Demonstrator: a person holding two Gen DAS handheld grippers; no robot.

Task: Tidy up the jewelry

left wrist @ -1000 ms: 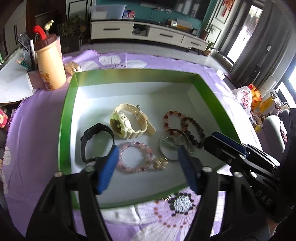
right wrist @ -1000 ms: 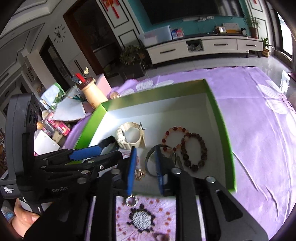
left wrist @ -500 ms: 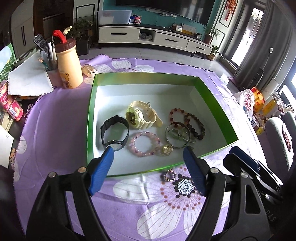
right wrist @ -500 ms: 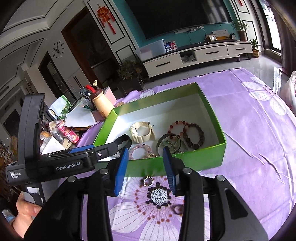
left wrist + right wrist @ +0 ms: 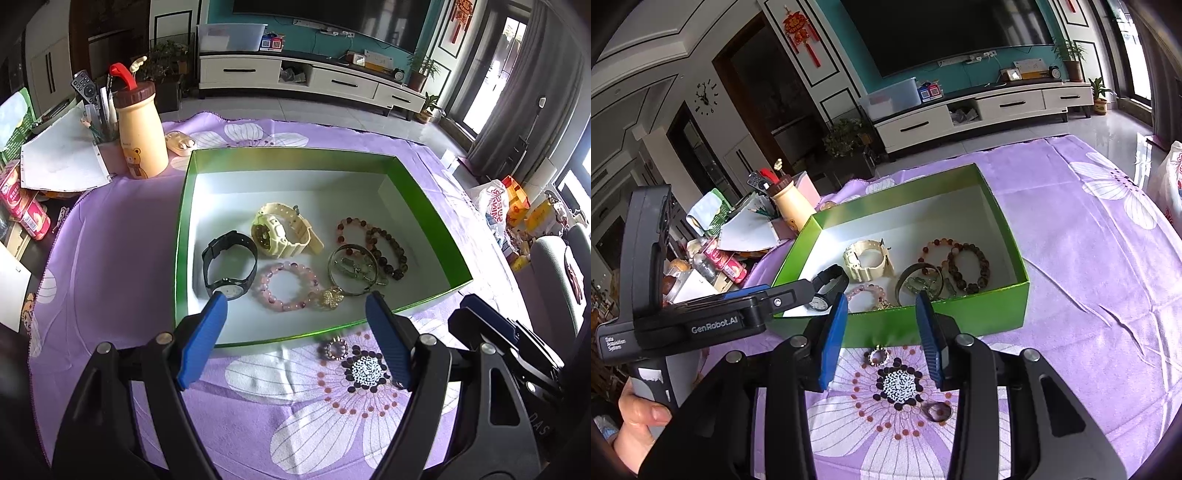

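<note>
- Judging by what lies outside the green box [image 5: 901,325], my next pieces are two loose rings on the purple flowered cloth [image 5: 1089,295]: a round jewelled ring [image 5: 878,356] just in front of the box's near wall, and a second ring [image 5: 937,410] nearer me, beside the dark centre of the printed flower.
- I expect both to be light, hard and slick, and so small that wide pads could skid them over the cloth; I would pinch across the band from above, pads low to the fabric, and close slowly.
- My right gripper [image 5: 882,334] hangs over the cloth with the jewelled ring showing between its blue pads; its jaws have just been opening, stand part open, and hold nothing.
- My left gripper [image 5: 295,339] is spread wide and empty over the box's near wall, its jaws also just opened further.
- Inside the box lie a black watch [image 5: 229,264], a cream watch [image 5: 282,234], a pink bead bracelet [image 5: 288,286] with a gold flower charm [image 5: 330,299], a metal bangle [image 5: 352,269] and two darker bead bracelets [image 5: 386,247], some touching or overlapping.
- That near wall stands between the rings and the box floor, so I judge a lift over it is needed.
- A cream bear bottle [image 5: 138,129] and papers sit well off to the left, out of the way.
</note>
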